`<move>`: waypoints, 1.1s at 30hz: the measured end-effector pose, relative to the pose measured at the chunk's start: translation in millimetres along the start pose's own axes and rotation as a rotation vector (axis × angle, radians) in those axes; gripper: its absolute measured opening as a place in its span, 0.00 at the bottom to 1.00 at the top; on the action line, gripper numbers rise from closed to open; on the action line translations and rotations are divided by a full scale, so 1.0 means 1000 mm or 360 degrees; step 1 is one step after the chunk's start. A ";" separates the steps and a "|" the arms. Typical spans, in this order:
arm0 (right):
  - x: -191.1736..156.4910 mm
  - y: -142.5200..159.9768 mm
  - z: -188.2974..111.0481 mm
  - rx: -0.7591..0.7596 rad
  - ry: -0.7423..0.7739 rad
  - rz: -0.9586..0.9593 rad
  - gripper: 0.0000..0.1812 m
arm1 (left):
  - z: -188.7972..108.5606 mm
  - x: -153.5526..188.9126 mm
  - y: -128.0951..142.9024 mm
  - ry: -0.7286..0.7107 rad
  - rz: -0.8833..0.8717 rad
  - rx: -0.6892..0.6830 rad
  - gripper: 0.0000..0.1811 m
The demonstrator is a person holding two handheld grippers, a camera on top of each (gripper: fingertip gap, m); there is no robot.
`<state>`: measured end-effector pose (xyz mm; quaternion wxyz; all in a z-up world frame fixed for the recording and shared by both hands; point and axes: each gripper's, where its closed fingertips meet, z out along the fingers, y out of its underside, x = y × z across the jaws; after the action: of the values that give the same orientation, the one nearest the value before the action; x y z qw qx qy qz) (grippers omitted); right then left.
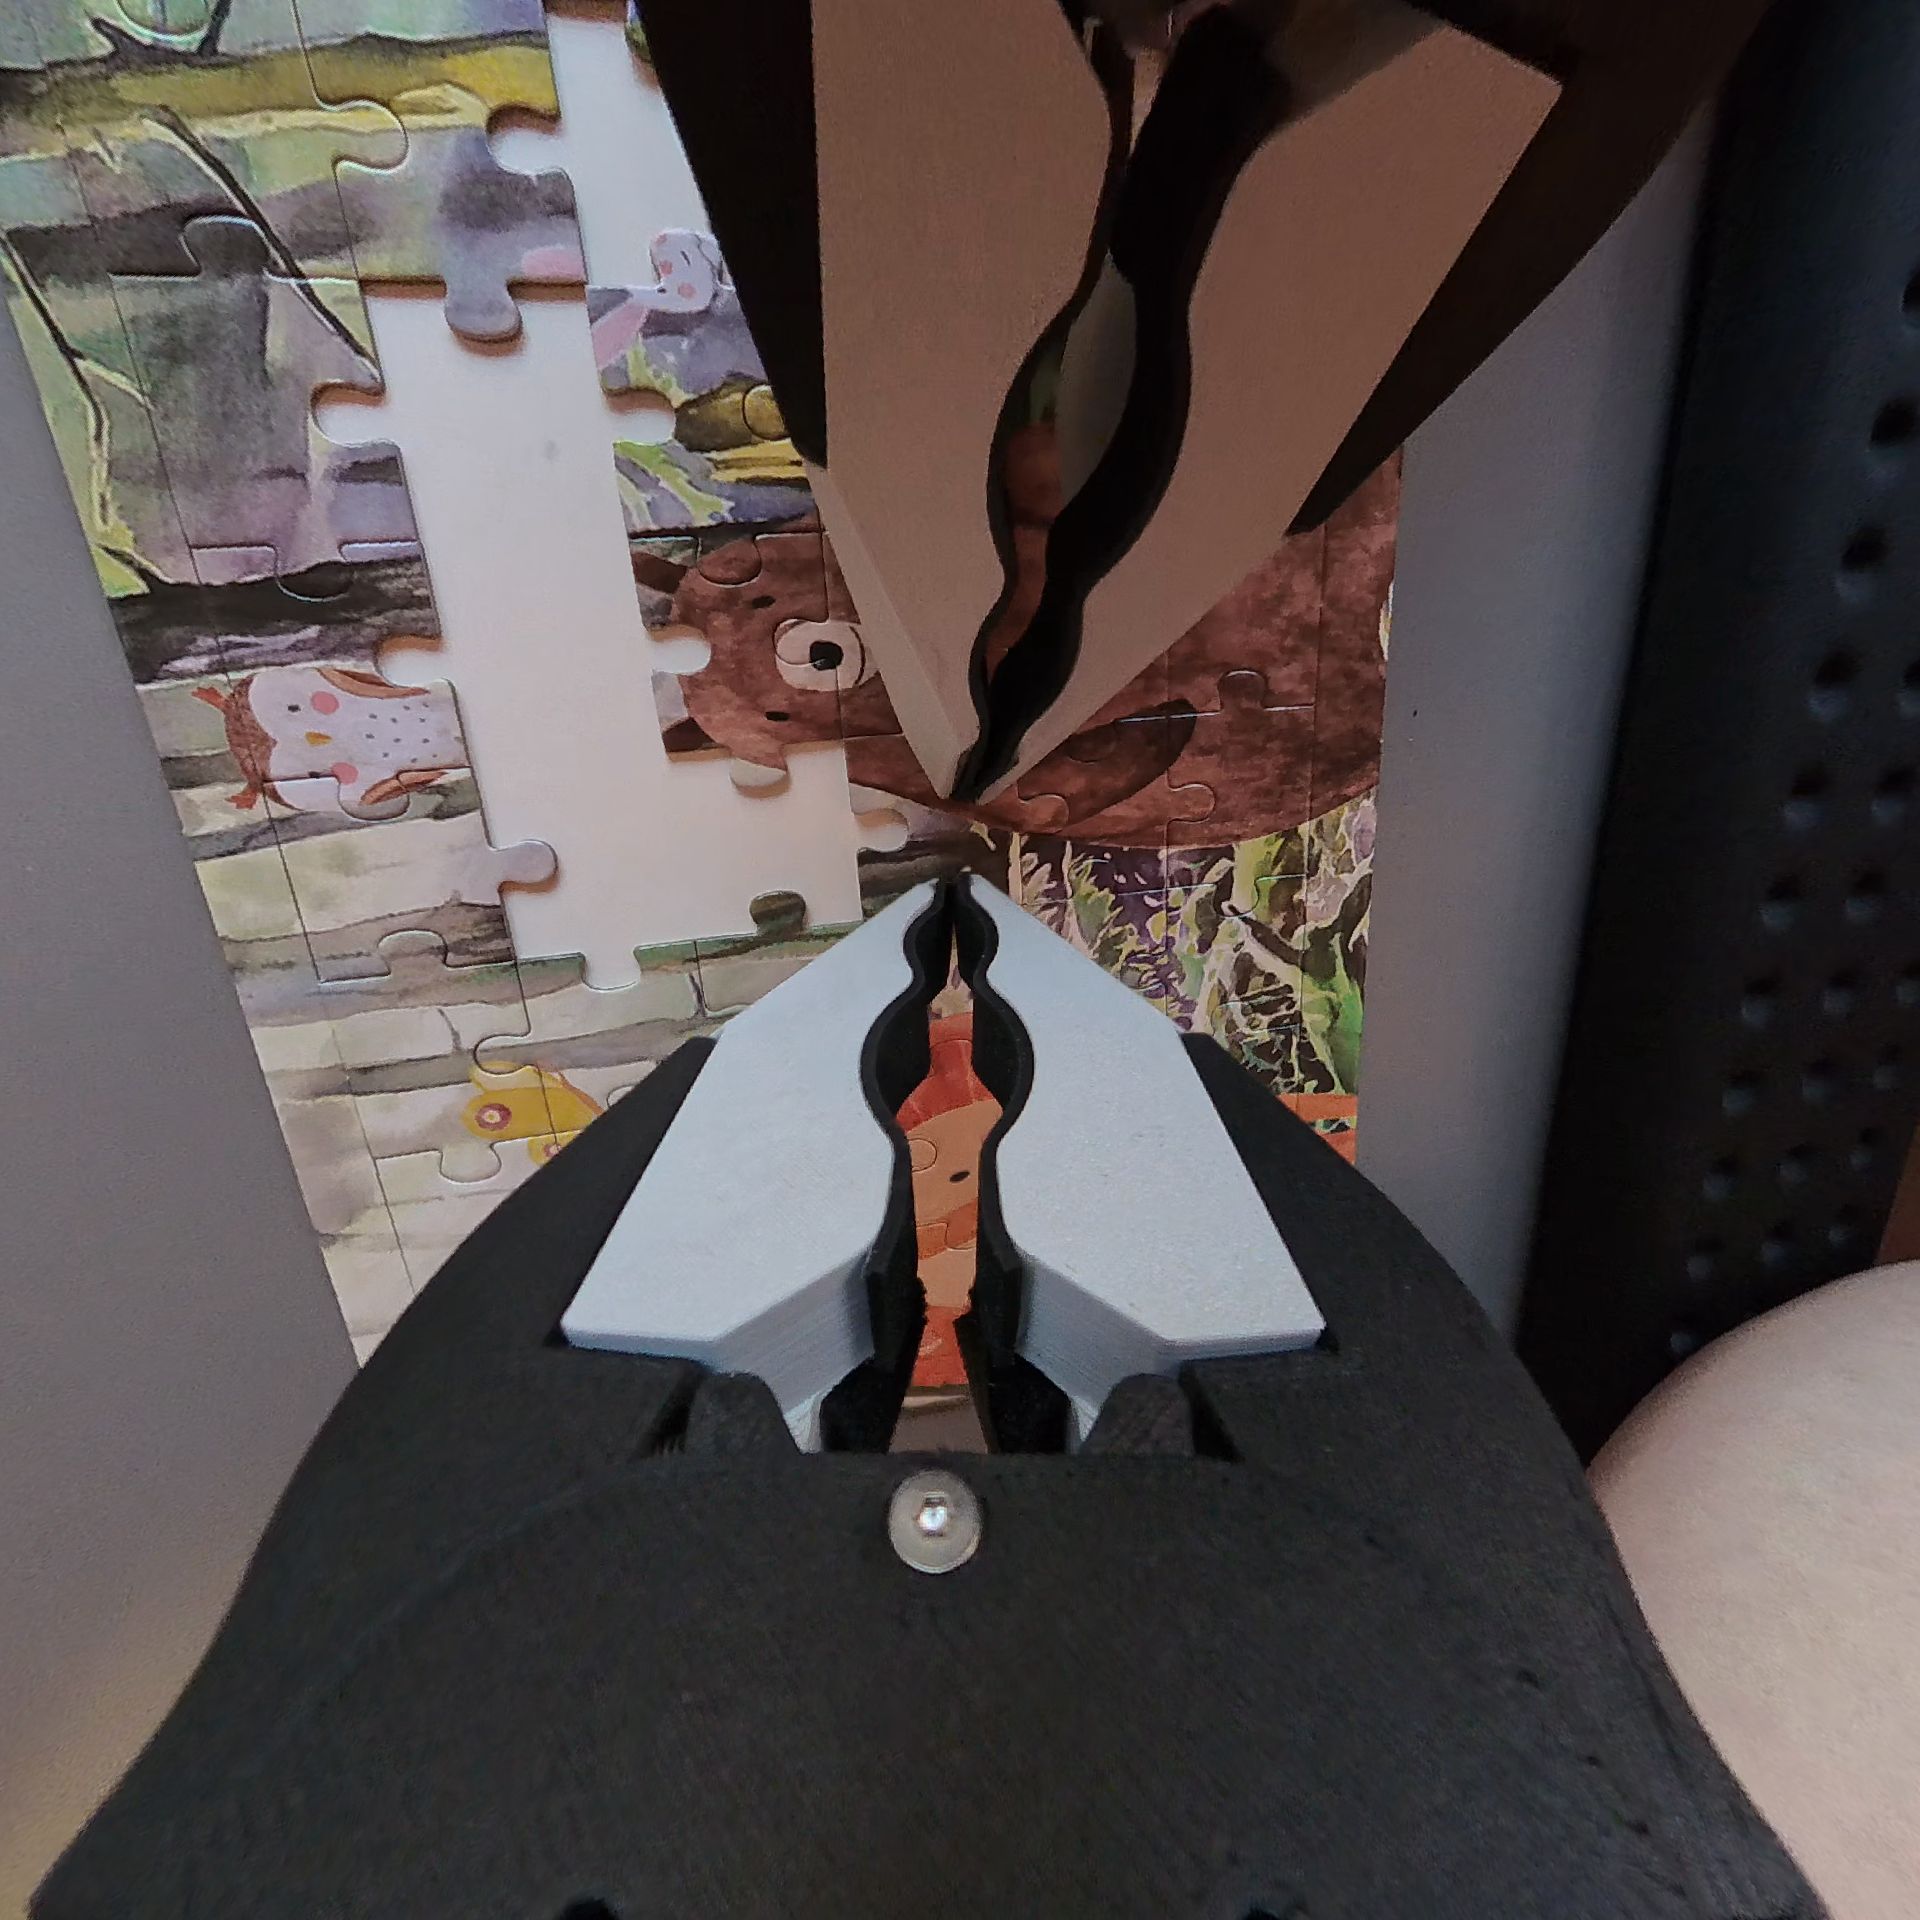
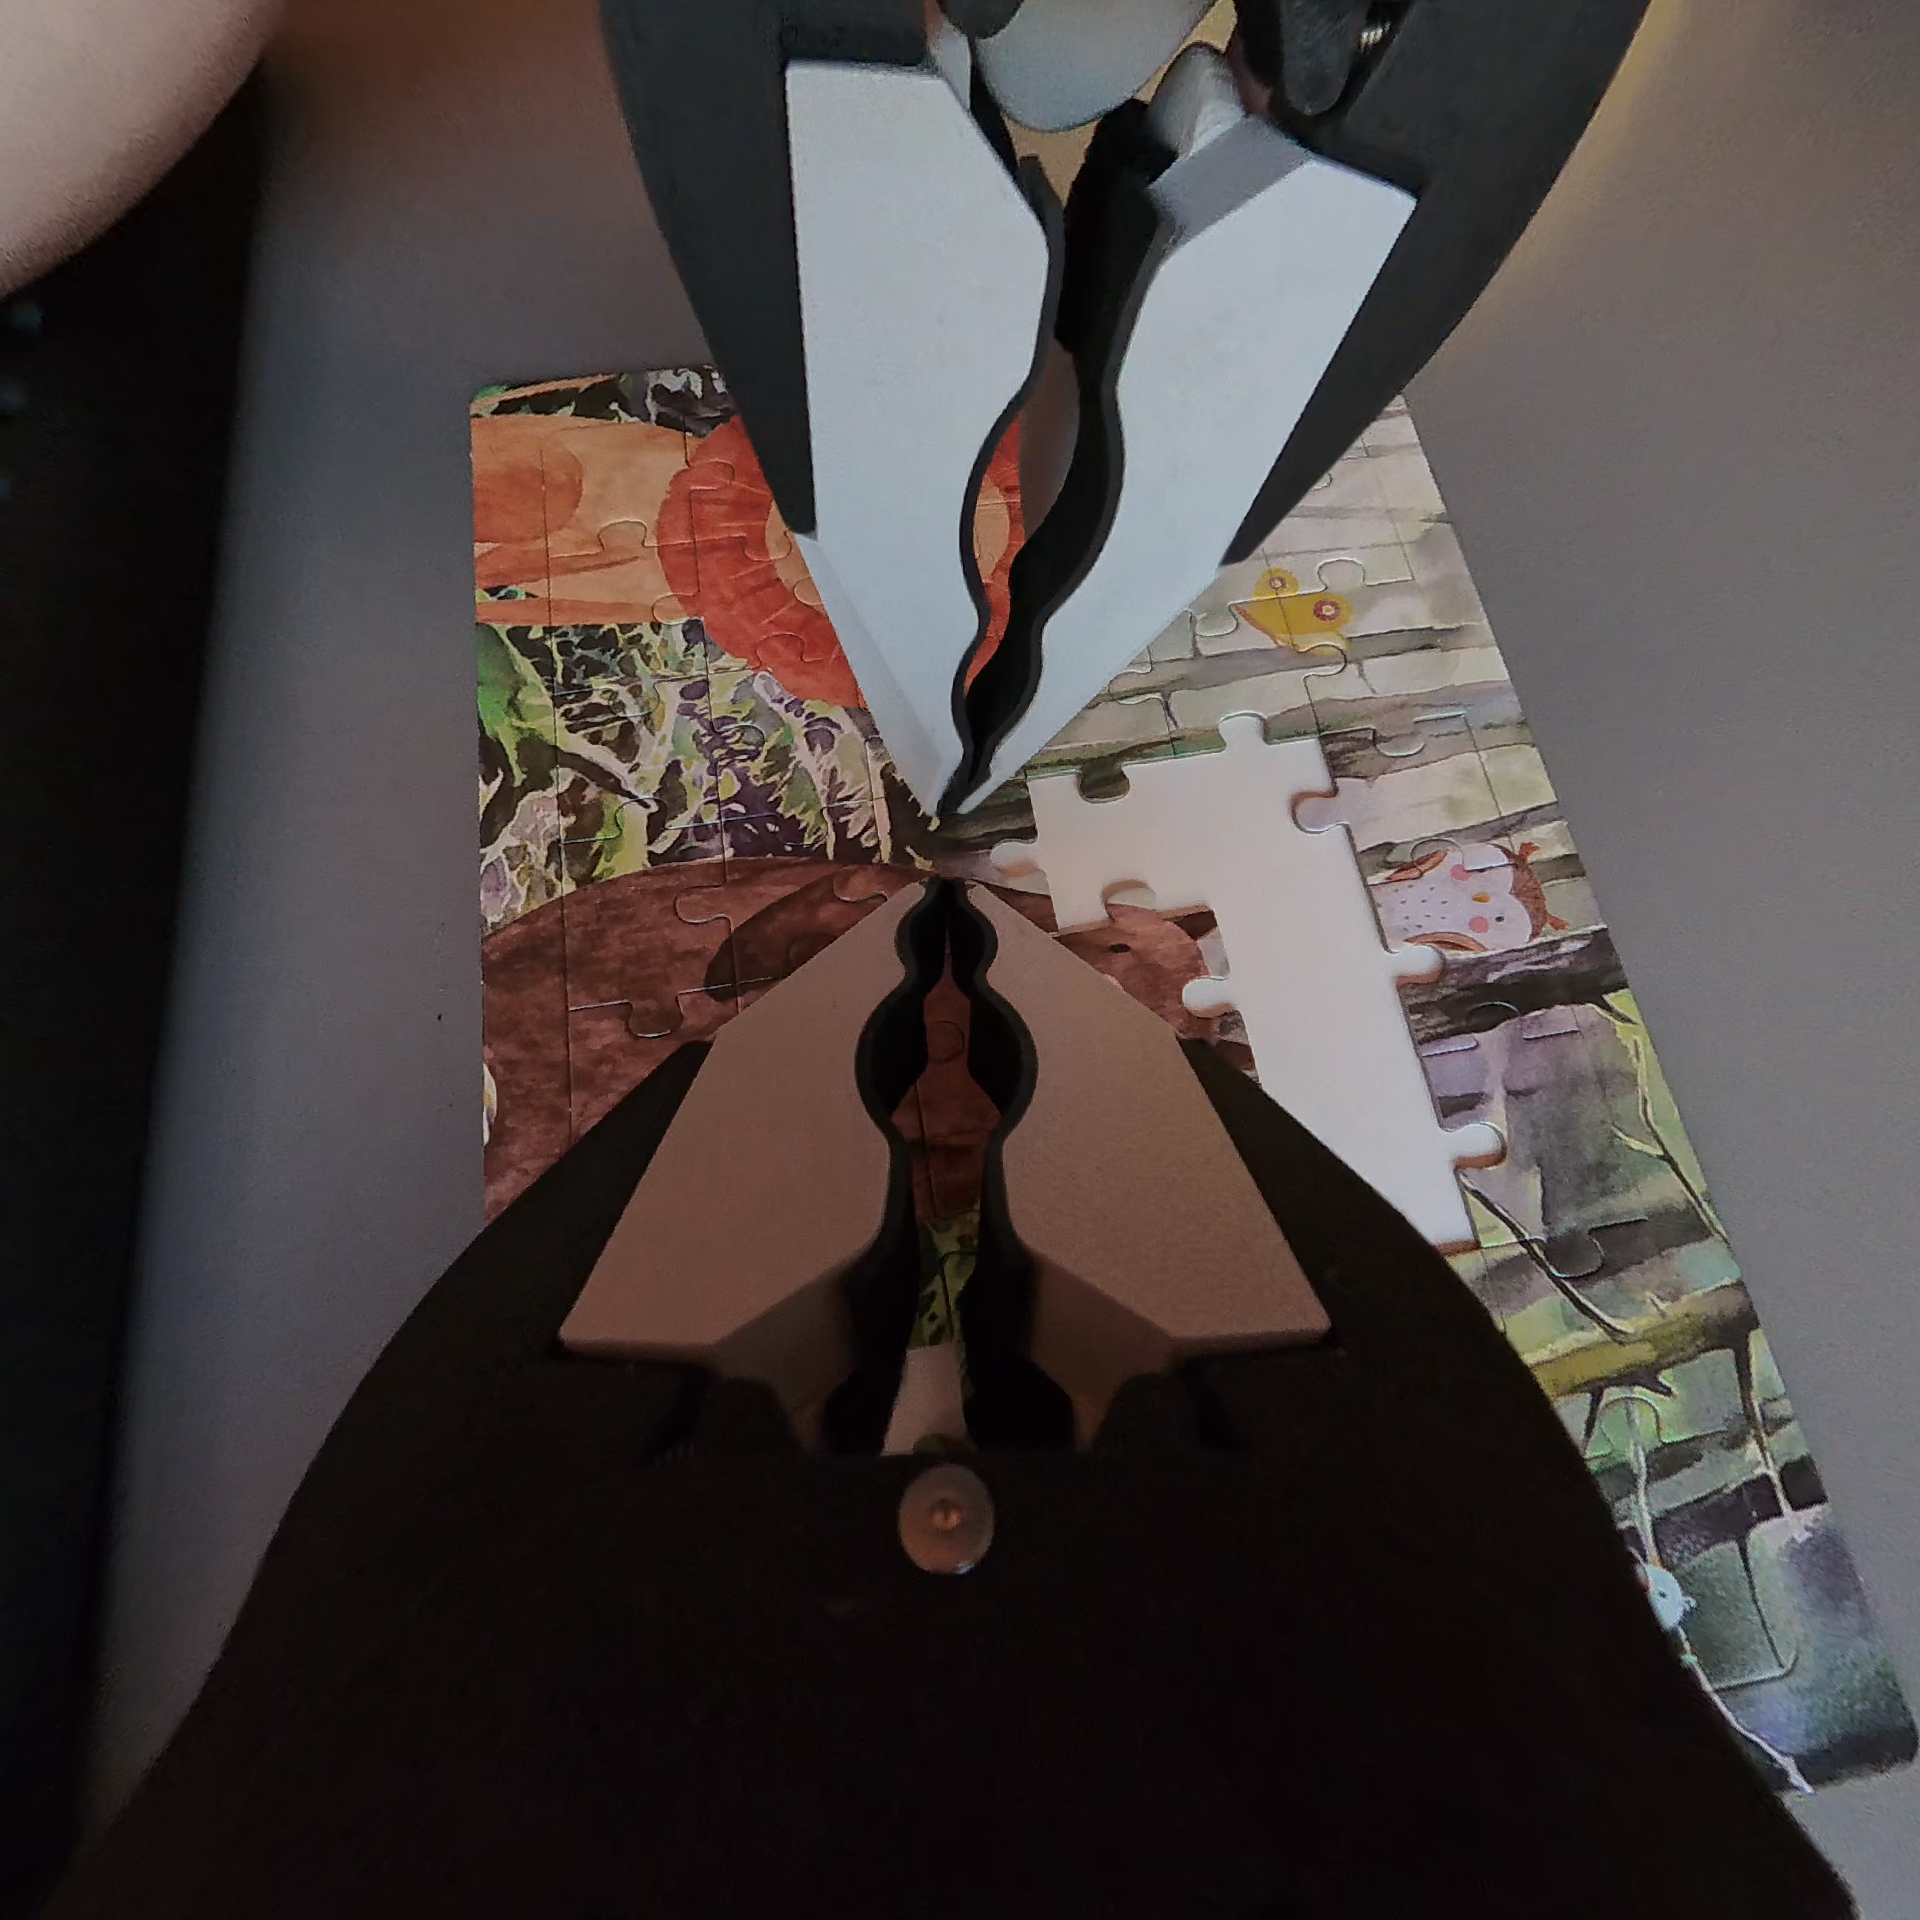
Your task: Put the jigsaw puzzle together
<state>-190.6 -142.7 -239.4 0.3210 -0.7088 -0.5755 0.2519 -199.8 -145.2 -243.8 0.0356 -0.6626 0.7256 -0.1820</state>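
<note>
A colourful jigsaw puzzle (image 1: 1195, 935) lies flat on a grey table and is mostly assembled. A white gap of several missing pieces (image 1: 582, 623) runs through its middle. My left gripper (image 1: 956, 883) is shut, with nothing visible between its pads, and its tips point down at a dark piece beside the gap's edge. My right gripper (image 1: 961, 795) comes in from the opposite side, also shut, tip to tip with the left. In the right wrist view the right gripper (image 2: 943, 883) and left gripper (image 2: 945, 805) meet over the puzzle (image 2: 623, 779), left of the white gap (image 2: 1278, 935).
The grey table (image 1: 125, 831) surrounds the puzzle. A dark perforated panel (image 1: 1787, 727) stands along one side. Part of a person (image 1: 1787, 1558) shows at the lower right, and also at the upper left of the right wrist view (image 2: 94, 114). Both grippers' tips are close together, under 4 cm apart. From the left gripper's tips to the colourful jigsaw puzzle (image 1: 1195, 935) is close to 5 cm. It is also in sight in the right wrist view (image 2: 685, 776).
</note>
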 end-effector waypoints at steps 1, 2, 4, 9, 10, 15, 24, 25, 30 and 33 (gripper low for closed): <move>0.000 0.000 0.000 -0.0004 -0.0002 0.0012 0.00 | 0.000 0.000 -0.001 0.0005 -0.0001 0.0003 0.00; 0.000 0.001 0.000 -0.0002 -0.0003 0.0021 0.00 | 0.001 0.000 -0.001 0.0009 -0.0006 0.0003 0.00; 0.000 0.002 0.000 0.0006 0.0010 0.0010 0.00 | 0.001 0.001 -0.001 0.0015 -0.0022 0.0002 0.00; 0.000 0.003 0.001 -0.0018 0.0039 0.0016 0.00 | 0.001 0.000 -0.001 0.0022 -0.0078 -0.0023 0.00; 0.000 0.003 0.001 -0.0019 0.0052 -0.0007 0.00 | 0.001 0.000 -0.001 0.0020 -0.0081 -0.0032 0.00; 0.017 -0.017 -0.016 0.0168 0.0188 -0.0059 0.00 | 0.001 0.000 -0.001 0.0021 -0.0093 -0.0043 0.00; 0.020 -0.006 -0.009 0.0064 0.0080 0.0116 0.00 | 0.001 0.000 -0.001 0.0057 -0.0114 -0.0018 0.00; 0.020 -0.003 -0.006 0.0025 0.0087 0.0096 0.00 | 0.001 0.000 -0.001 0.0058 -0.0114 -0.0016 0.00; 0.020 0.005 -0.001 -0.0053 0.0150 0.0012 0.00 | 0.001 0.000 -0.001 0.0073 -0.0129 -0.0008 0.00; 0.020 0.006 -0.001 -0.0048 0.0200 -0.0078 0.00 | 0.001 0.000 -0.001 0.0085 -0.0146 0.0000 0.00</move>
<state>-181.6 -124.1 -242.8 0.3517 -0.7137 -0.5751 0.1904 -198.2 -145.6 -244.4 0.0078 -0.6901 0.6952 -0.2010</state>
